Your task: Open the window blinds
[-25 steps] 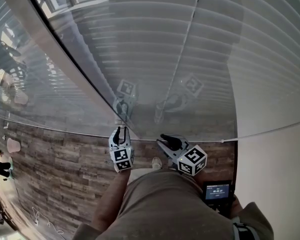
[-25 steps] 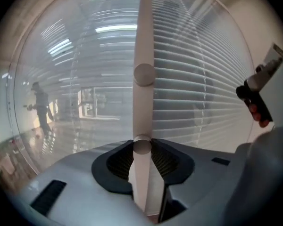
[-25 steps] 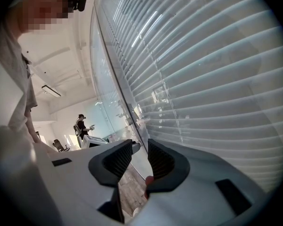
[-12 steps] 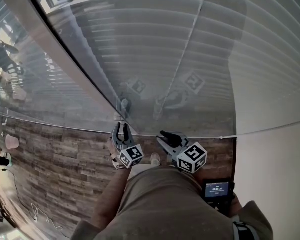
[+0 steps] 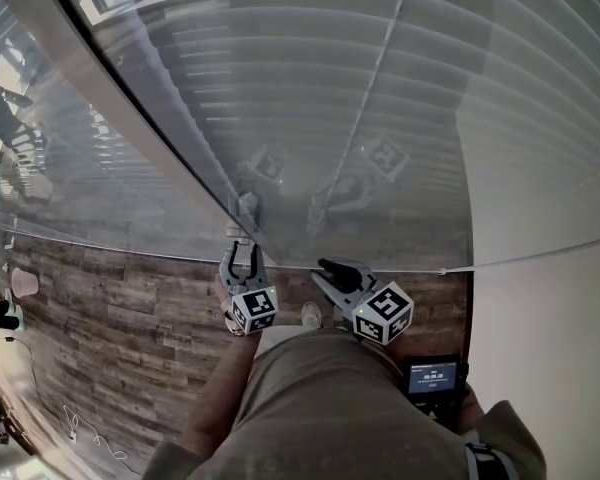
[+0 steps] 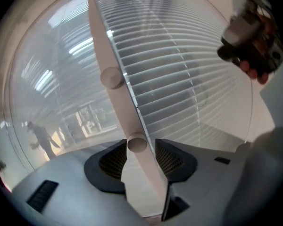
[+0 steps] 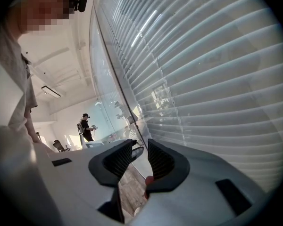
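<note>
A tall glass wall (image 5: 310, 168) stands ahead, divided by a pale frame post (image 6: 106, 51). At its foot runs a grey-brown wood-plank floor (image 5: 110, 318), with thin white cables (image 5: 80, 433) lying well back from the glass. To the right of the glass wall is a plain white wall (image 5: 550, 348). In the glass, left of the post, a bright white room shows: a ceiling strip light (image 7: 52, 92), an office chair (image 7: 61, 146) and a standing person (image 7: 86, 127).
</note>
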Demonstrator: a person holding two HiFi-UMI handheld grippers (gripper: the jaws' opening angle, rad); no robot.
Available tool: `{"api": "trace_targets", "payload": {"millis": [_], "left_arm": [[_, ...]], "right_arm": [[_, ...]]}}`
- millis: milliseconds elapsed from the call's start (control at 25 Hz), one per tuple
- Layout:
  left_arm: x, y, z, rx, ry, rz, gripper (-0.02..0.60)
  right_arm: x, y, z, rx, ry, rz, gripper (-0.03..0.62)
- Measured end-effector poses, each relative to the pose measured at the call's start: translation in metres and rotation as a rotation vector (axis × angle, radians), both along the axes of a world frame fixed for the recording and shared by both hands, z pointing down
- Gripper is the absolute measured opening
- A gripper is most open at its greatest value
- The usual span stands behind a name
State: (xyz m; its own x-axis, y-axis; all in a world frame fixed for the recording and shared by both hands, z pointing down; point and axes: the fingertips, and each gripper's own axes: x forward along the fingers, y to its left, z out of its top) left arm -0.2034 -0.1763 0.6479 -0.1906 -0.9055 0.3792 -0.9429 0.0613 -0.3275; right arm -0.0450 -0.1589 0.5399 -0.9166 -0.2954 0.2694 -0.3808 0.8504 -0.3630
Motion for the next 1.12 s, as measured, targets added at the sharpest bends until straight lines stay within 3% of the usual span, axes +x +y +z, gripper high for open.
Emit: {"api": "trace_targets", "payload": {"millis": [40, 120, 240, 320, 440, 560, 680, 800, 1000, 1120], "left_arm": [[0.001, 0.001, 0.004, 0.0, 0.125, -0.002, 0.205], [-0.001, 0.005, 0.009, 0.032, 0.454, -0.038, 0.256], [-0.011, 0.009, 0.003, 0.19, 1.019, -0.1, 0.256], [-0.017, 0.008, -0.005, 0.297, 1.33, -0.13, 0.256], [-0.019, 0.004, -0.009, 0.377, 1.658, -0.159, 0.241], [-0.021, 0.001, -0.002, 0.442, 1.868, -0.215, 0.219], [-0.021, 0.0, 0.004, 0.476, 1.988, -0.259, 0.138], [-0.022, 0.0, 0.004, 0.48, 2.004, -0.261, 0.137], [-0.021, -0.001, 0.001, 0.432, 1.81, -0.238, 0.133], [-0.02, -0.001, -0.002, 0.378, 1.564, -0.198, 0.133]], "right_arm": [[0.0, 0.0, 0.001, 0.0, -0.001, 0.0, 0.112], [0.002, 0.0, 0.002, 0.0, 0.0, 0.003, 0.112], [0.003, -0.001, 0.003, -0.002, -0.001, 0.009, 0.112], [0.004, -0.001, 0.003, -0.003, -0.002, 0.01, 0.112], [0.003, 0.0, 0.002, -0.005, -0.006, 0.005, 0.112], [0.0, 0.002, 0.0, -0.005, -0.011, -0.003, 0.11], [-0.002, 0.003, 0.0, -0.004, -0.013, -0.006, 0.11], [0.0, 0.001, 0.0, -0.005, -0.012, -0.001, 0.11], [0.0, 0.002, 0.003, -0.009, -0.008, -0.001, 0.11], [-0.001, 0.004, 0.004, -0.013, -0.004, -0.007, 0.11]]}}
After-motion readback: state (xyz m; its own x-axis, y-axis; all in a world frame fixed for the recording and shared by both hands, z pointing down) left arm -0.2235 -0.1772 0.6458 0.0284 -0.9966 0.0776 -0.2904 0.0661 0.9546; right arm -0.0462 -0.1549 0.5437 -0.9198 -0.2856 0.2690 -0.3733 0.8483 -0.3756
